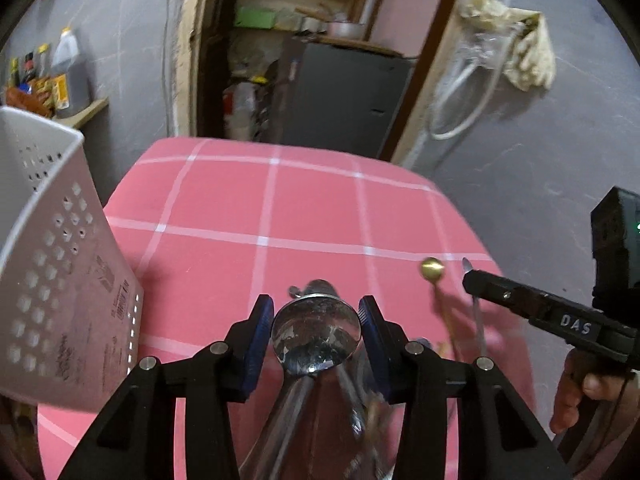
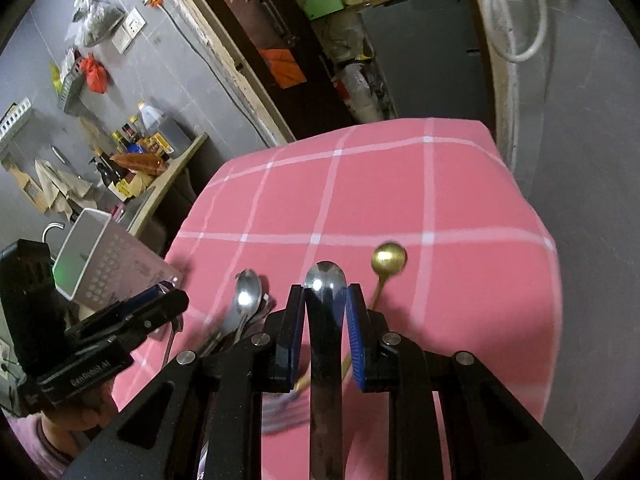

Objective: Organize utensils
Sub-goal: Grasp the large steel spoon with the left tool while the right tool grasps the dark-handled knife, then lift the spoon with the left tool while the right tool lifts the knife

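Right gripper (image 2: 325, 300) clamps steel spoon (image 2: 325, 280) between pads

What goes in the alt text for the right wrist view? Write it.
The right tool grips a silver spoon over a pink checked tablecloth. A gold spoon lies just right of it, more silver utensils to the left.

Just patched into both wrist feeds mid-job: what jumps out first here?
The pink checked cloth fills both views. Each gripper is shut on a steel spoon, bowl pointing away: the left gripper on a big spoon, the right gripper on a narrower spoon. A gold spoon shows just right of the right gripper, and a white perforated basket stands at the cloth's left edge.
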